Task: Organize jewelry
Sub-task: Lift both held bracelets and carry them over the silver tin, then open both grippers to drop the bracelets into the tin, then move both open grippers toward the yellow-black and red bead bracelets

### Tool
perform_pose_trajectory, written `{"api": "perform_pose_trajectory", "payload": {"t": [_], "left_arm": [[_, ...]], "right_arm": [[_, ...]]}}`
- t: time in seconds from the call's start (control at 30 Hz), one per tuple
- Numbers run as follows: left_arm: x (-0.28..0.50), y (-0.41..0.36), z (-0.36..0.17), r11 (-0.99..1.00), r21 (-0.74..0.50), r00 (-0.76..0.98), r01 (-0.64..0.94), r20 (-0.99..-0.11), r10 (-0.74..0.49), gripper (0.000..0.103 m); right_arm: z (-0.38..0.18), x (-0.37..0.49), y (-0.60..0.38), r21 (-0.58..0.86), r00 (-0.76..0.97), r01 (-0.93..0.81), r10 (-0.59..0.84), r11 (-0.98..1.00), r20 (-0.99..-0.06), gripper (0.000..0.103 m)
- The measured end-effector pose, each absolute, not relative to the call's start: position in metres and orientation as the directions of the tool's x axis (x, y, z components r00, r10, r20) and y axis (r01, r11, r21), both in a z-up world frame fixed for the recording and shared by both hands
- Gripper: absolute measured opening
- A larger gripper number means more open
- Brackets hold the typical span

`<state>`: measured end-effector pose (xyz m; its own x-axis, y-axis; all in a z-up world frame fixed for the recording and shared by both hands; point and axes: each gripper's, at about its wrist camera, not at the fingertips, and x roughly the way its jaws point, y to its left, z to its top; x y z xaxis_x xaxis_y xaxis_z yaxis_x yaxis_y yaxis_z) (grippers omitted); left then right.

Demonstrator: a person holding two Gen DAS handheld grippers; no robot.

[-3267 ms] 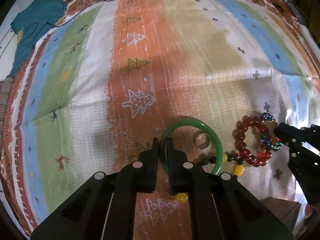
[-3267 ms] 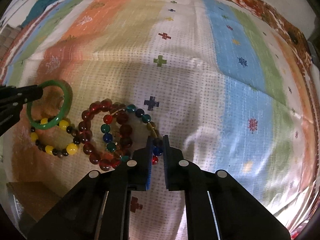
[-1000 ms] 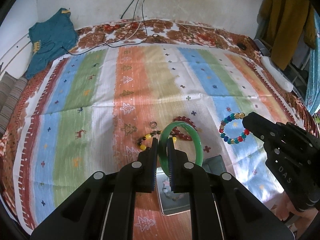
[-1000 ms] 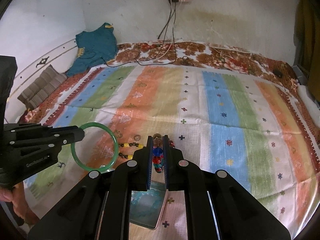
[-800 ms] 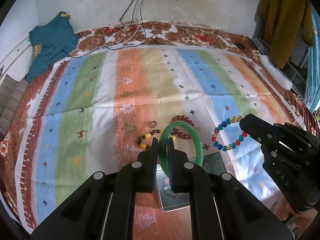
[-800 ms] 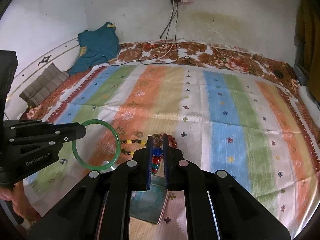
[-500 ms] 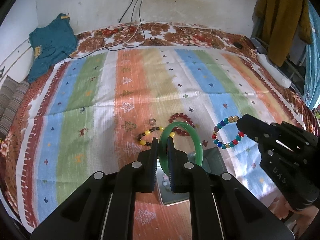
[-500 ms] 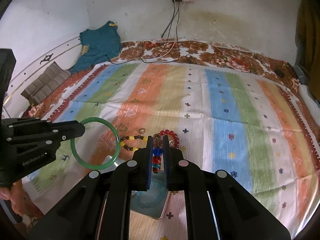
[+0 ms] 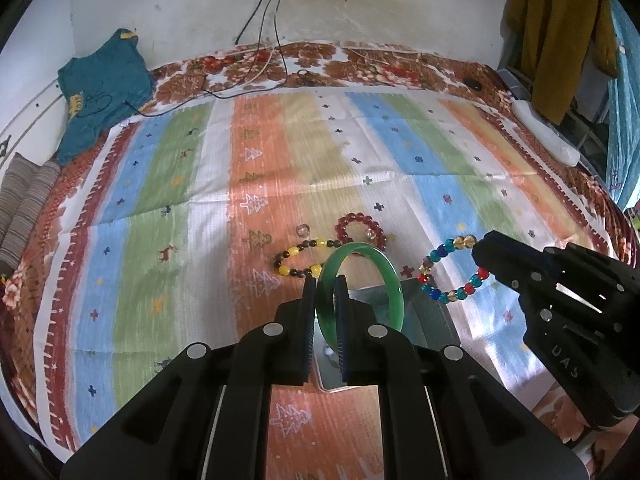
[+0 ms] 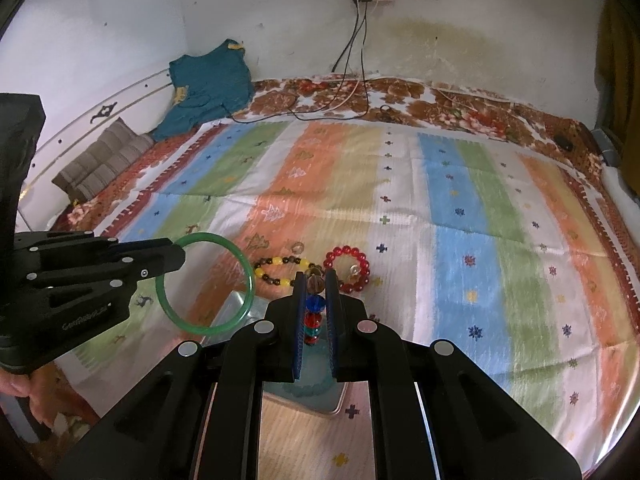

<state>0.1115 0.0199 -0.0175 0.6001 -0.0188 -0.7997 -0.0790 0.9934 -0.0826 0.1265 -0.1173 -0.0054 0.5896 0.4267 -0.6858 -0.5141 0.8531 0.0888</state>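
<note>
Hovering just above the open metal box (image 9: 424, 308), nearest of all: the left gripper (image 9: 325, 280), clamped on the rim of the green bangle (image 9: 394, 284), with the hoop standing upright over the box. Hanging beside it, just right of the box: the right gripper (image 10: 316, 276), pinching the multicoloured bead bracelet (image 9: 444, 268) tight, the loop dangling clear of the striped blanket (image 9: 192, 184). Showing inside the box, in the right wrist view: a pale turquoise lining (image 10: 316, 390), its contents too blurred to tell. Lying on the blanket just beyond the box: a yellow-and-dark bead bracelet (image 9: 298, 258), and touching or nearly touching it on the right, a red bead bracelet (image 9: 360, 228). Sitting a little farther from the box than the yellow beads: a small ring (image 9: 303, 231). Resting well beyond the box at the blanket's far left corner: a teal shirt (image 9: 100, 88). Trailing down the wall farthest from the box: dark cables (image 9: 272, 20).
</note>
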Motion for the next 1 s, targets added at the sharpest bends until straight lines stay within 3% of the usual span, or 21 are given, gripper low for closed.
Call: {"api": "perform_pose_trajectory", "payload": {"t": [0.17, 0.23, 0.3, 0.33, 0.53, 1.0], "left_arm": [[0.114, 0.020, -0.024, 0.992, -0.104, 0.568, -0.076, -0.822, -0.042, 0.011], [0.118, 0.022, -0.029, 0.991, -0.096, 0.539, -0.090, -0.842, -0.033, 0.023], [0.119, 0.024, -0.031, 0.992, -0.071, 0.529, -0.102, -0.849, -0.006, 0.026], [0.118, 0.025, -0.031, 0.992, -0.063, 0.529, -0.107, -0.849, 0.003, 0.026], [0.117, 0.029, -0.028, 0.991, -0.068, 0.538, -0.119, -0.843, 0.007, 0.036], [0.125, 0.044, -0.033, 0.985, -0.058, 0.522, -0.164, -0.852, 0.037, 0.059]], "right_arm": [[-0.010, 0.124, -0.117, 0.099, 0.565, -0.517, 0.426, 0.850, -0.706, 0.010], [-0.012, 0.126, -0.117, 0.099, 0.559, -0.506, 0.413, 0.857, -0.719, 0.012], [-0.013, 0.130, -0.120, 0.094, 0.563, -0.487, 0.394, 0.869, -0.726, 0.030], [-0.014, 0.130, -0.121, 0.097, 0.563, -0.480, 0.391, 0.872, -0.728, 0.034], [-0.019, 0.137, -0.123, 0.086, 0.560, -0.454, 0.359, 0.887, -0.746, 0.036], [-0.026, 0.161, -0.128, 0.108, 0.542, -0.386, 0.320, 0.916, -0.777, 0.058]]}}
